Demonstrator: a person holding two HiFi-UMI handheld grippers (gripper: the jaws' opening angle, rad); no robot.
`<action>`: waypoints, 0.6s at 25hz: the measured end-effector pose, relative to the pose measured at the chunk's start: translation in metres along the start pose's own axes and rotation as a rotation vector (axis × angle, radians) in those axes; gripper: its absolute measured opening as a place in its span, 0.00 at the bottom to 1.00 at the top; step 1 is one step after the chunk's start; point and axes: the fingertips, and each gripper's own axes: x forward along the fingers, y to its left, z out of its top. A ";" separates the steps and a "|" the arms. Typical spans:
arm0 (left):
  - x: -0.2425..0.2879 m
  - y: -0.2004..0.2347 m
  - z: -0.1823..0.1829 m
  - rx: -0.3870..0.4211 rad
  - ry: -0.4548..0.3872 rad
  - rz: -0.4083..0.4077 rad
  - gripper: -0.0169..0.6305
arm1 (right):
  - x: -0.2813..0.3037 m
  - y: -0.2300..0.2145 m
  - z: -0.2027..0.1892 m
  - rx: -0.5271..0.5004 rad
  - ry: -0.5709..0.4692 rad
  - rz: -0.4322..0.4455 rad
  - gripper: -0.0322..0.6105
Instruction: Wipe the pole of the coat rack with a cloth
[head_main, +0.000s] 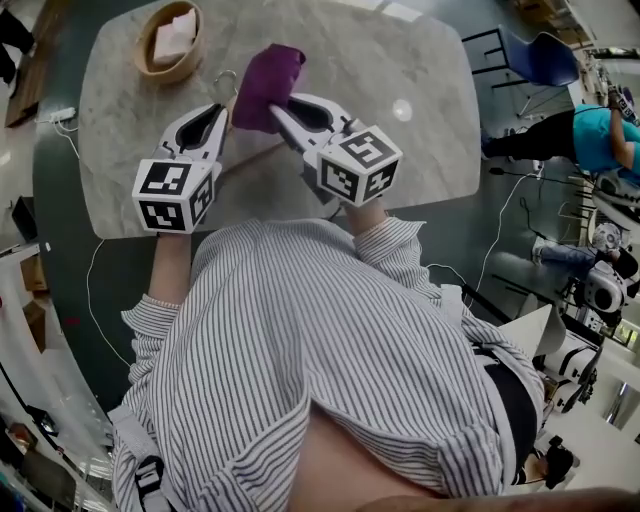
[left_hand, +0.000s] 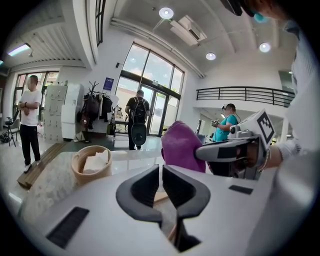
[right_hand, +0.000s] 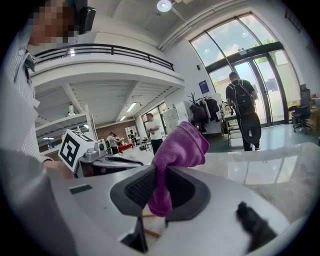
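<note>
My right gripper is shut on a purple cloth, which stands up out of its jaws above the marble table. The right gripper view shows the cloth pinched between the dark pads, with its tail hanging behind them. Beside it on the left, my left gripper has its jaws almost together, only a slit apart, with nothing between them. In the left gripper view the cloth is just ahead and to the right. A coat rack hung with dark coats stands far off by the glass doors.
A round wooden basket with a white cloth sits at the table's far left. A metal hook and a thin wooden bar lie under the grippers. People stand about the hall. A blue chair is at the right.
</note>
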 end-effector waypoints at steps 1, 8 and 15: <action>-0.001 0.000 0.001 0.000 -0.006 0.002 0.07 | 0.000 0.000 0.000 -0.003 0.001 -0.002 0.15; -0.004 -0.001 0.002 -0.004 -0.024 0.007 0.06 | -0.001 0.003 -0.005 -0.052 0.019 -0.021 0.15; -0.003 -0.008 -0.007 -0.011 -0.002 -0.010 0.06 | -0.002 0.009 -0.012 -0.077 0.040 -0.017 0.15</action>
